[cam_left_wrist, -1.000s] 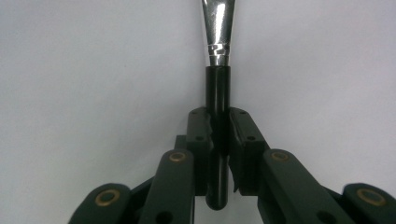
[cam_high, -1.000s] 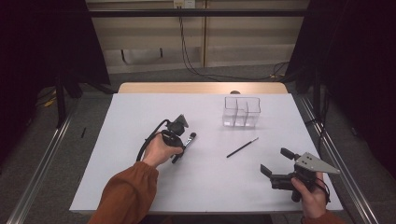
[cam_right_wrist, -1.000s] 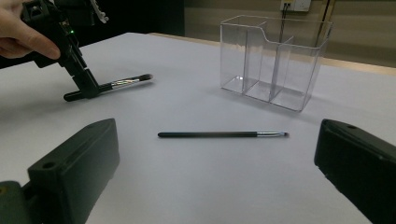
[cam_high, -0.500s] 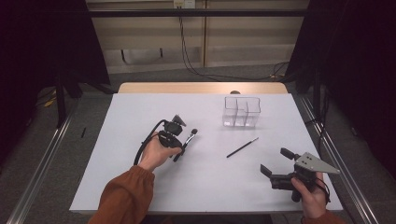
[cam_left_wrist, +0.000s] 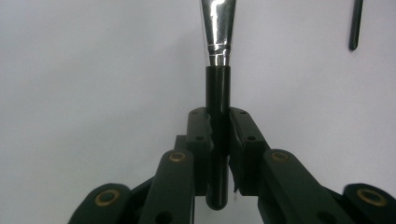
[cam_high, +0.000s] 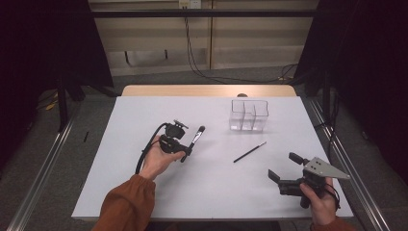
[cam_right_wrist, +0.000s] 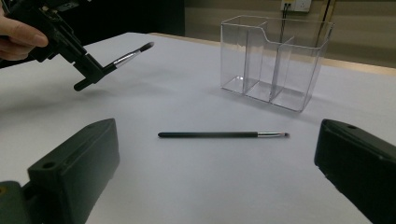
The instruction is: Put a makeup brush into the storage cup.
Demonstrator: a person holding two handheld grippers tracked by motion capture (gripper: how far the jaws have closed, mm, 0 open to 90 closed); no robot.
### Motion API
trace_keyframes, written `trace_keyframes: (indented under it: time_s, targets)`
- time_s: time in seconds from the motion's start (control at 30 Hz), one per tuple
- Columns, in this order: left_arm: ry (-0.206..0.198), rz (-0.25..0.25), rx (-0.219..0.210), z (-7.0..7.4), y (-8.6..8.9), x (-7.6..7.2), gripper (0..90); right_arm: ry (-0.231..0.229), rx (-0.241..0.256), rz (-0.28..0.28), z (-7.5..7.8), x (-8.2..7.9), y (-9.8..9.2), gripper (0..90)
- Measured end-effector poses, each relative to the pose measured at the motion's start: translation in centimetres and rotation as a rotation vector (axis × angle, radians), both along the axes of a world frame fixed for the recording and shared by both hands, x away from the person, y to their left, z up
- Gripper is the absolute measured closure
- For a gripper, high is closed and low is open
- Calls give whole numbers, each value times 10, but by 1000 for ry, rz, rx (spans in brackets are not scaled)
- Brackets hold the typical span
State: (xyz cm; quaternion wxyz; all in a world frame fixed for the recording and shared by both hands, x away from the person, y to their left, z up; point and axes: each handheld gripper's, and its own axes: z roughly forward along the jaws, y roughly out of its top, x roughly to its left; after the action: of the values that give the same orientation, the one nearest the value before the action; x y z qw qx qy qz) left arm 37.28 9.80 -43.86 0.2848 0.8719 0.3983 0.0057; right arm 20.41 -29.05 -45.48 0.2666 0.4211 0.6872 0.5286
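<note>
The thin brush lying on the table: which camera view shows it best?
The right gripper view: the thin brush lies whole between the open right claw's jaws, with its handle, ferrule and tip distinct, in front of the clear organizer. The high view shows it as a small dark line. The left gripper view catches one end at its top edge.

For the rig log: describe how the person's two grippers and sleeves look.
Both are black two-jaw tools. The left gripper trails a black cable; its linkage has brass-coloured pivot rings and small screws. The right gripper has blocky jaws and a grey three-cornered plate on top. The left sleeve is rust-orange.
</note>
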Motion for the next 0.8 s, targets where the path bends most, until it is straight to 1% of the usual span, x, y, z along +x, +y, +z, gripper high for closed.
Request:
trace_keyframes:
  time_s: [0.07,0.13,0.2,0.23,0.27,0.33,0.47,0.53,0.57,0.6,0.67,0.7,0.77,0.8]
  targets:
    - [-22,2,-23,0,2,-1,797,-1,-5,2,0,0,0,0]
    - [-39,5,-35,0,5,-1,797,-1,-3,1,0,0,0,0]
    - [-59,11,-59,-1,7,-2,797,-1,-5,3,0,0,0,0]
    - [-66,5,-57,-1,9,-2,797,-1,-5,3,0,0,0,0]
    - [-78,18,-72,-1,10,-3,796,-1,-4,3,0,0,0,0]
    - [-95,28,-95,-1,12,-5,797,-1,-4,3,0,0,0,0]
    - [-142,34,-111,0,17,-8,796,-1,-5,3,0,0,0,0]
    - [-157,35,-128,0,18,-10,797,-1,-5,3,0,0,0,0]
    - [-169,33,-145,0,19,-11,796,-1,-5,3,0,0,0,0]
    - [-166,24,-152,-1,20,-11,796,-1,-5,3,0,0,0,0]
    - [-180,34,-158,-2,20,-12,796,-1,-5,3,0,0,0,0]
    - [-178,30,-163,-2,21,-11,796,-1,-4,3,0,0,0,0]
    - [-200,28,-168,-2,22,-11,796,-1,-6,3,0,0,0,0]
    - [-200,33,-178,-1,22,-12,796,0,-7,4,0,0,0,0]
